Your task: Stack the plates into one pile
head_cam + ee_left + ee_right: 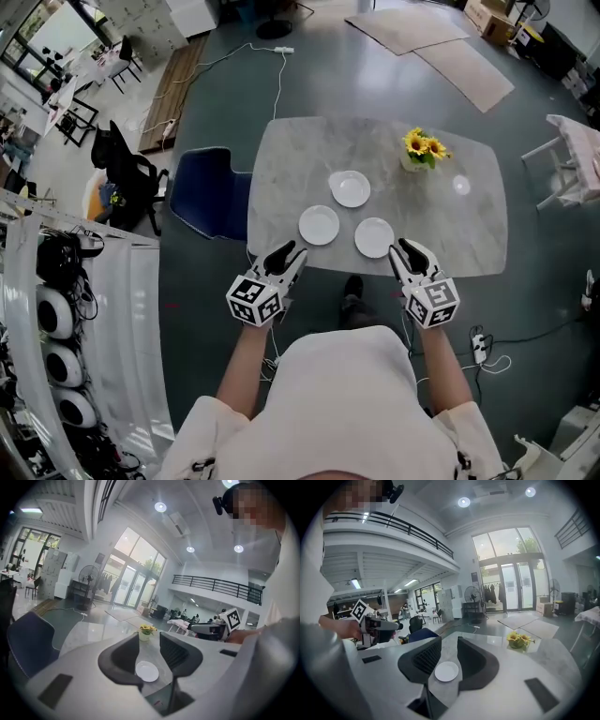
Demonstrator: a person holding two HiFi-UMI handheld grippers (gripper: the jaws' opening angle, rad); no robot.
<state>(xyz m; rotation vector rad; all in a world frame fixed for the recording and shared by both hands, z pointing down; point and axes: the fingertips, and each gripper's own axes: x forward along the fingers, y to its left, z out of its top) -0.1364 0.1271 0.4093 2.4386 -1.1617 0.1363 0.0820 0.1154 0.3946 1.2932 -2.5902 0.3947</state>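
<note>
- My left tool [289, 251] hovers at the near edge of the worktop [469, 225], jaws apart and empty.
- My right tool [403, 248] hovers beside it, jaws also apart and empty.
- Just ahead lie the left plate [319, 225] and the right plate [374, 237], not touching.
- The third plate [350, 188] lies beyond them, near the yellow flowers [424, 147].

Open office hall; mezzanine railing [412, 529], glass doors [518, 587]

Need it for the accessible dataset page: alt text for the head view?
Seen from above, three white plates lie apart, unstacked, on a grey marble table with a pot of yellow flowers. The person's left gripper and right gripper, both open and empty, reach toward the table's near edge.
</note>
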